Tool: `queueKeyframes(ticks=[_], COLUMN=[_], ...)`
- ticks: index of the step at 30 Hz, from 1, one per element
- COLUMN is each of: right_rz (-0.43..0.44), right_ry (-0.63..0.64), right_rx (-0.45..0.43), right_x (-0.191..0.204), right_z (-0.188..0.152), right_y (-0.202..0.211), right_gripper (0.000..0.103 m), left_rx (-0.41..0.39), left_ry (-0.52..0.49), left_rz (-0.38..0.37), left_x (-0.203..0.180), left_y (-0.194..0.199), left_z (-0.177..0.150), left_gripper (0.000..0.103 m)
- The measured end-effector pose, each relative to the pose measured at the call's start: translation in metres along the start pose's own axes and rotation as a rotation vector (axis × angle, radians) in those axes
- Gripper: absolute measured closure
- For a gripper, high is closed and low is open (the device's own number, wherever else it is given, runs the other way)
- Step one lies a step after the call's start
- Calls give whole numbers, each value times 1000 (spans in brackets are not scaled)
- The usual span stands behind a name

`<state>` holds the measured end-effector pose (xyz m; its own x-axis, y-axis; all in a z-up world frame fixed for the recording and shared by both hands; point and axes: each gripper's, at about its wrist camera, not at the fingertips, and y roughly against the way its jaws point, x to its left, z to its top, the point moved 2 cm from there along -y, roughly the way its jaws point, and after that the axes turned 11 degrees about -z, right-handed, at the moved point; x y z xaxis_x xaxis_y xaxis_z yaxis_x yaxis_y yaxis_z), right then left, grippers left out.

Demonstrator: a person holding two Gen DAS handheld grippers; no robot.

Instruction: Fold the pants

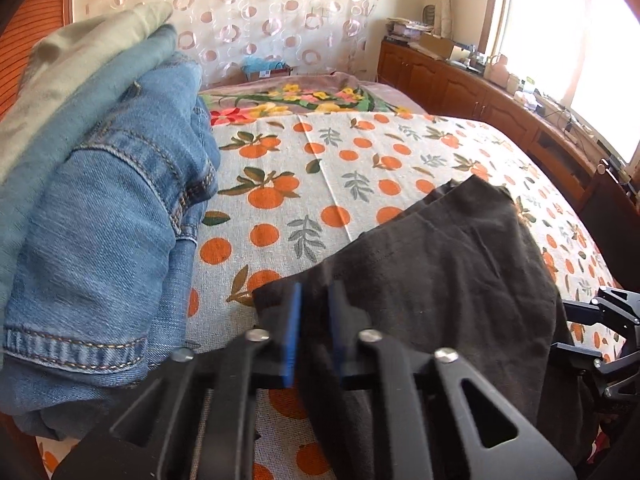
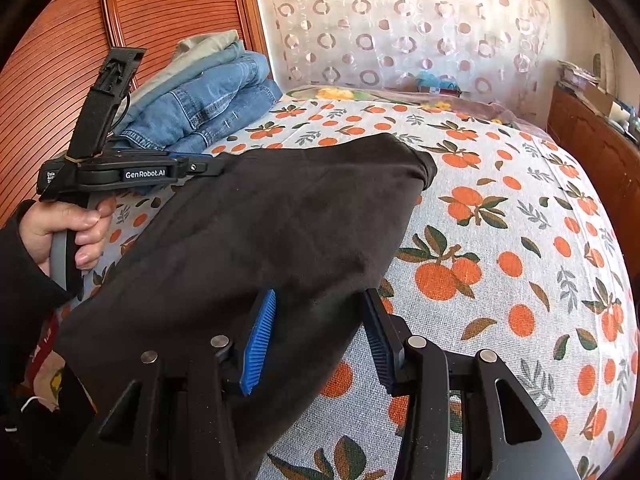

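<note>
The black pants [image 2: 256,240] lay folded on the bedspread [image 2: 500,208], just beside the stack of jeans [image 2: 208,104] near the wooden headboard [image 2: 52,80]. The left gripper [image 1: 314,332] pointed downward, its blue pads [image 1: 294,332] closed on the pants' edge nearest the jeans. A hand [image 2: 76,232] in a dark sleeve held its handle upright. The right gripper [image 2: 320,340] also tilted down, at the pants' edge away from the jeans, its jaws partly apart with a fold of cloth between them; whether they pressed it I could not tell.
</note>
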<state>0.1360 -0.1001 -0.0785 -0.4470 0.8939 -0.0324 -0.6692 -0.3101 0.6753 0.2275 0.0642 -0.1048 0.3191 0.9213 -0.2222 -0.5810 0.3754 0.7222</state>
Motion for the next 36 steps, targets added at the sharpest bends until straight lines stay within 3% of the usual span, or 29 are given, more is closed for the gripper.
queueKeyframes(ticks=[4,12,16,18,19,25,36], right_rz=[-3,-9,-8,-9,-15,-96,-90], right_ry=[1,7,5,6,5,15,0], right_rx=[-1,-2,-2,-2,-3,-43,-71], right_x=[0,1,1,1,1,6,19], right_z=[0,-1,-1,-1,-1,0,-23], right_y=[0,0,0,0,1,11,55], right_gripper=[57,56,56,56,56,56,56], left_rx=[-70,-17,-19,-24,-29,-52,-37], left_ry=[20,11,16,-2,-11,-48,-51], left_rz=[53,69,39,28,19,3,-28], left_x=[7,6,-4,-13,-18,-40,-62], left_y=[14,12,21,27,30,49,68], left_z=[5,1,-7,-14,-18,-41,-77], left_gripper=[97,93,79,68,55,25,22])
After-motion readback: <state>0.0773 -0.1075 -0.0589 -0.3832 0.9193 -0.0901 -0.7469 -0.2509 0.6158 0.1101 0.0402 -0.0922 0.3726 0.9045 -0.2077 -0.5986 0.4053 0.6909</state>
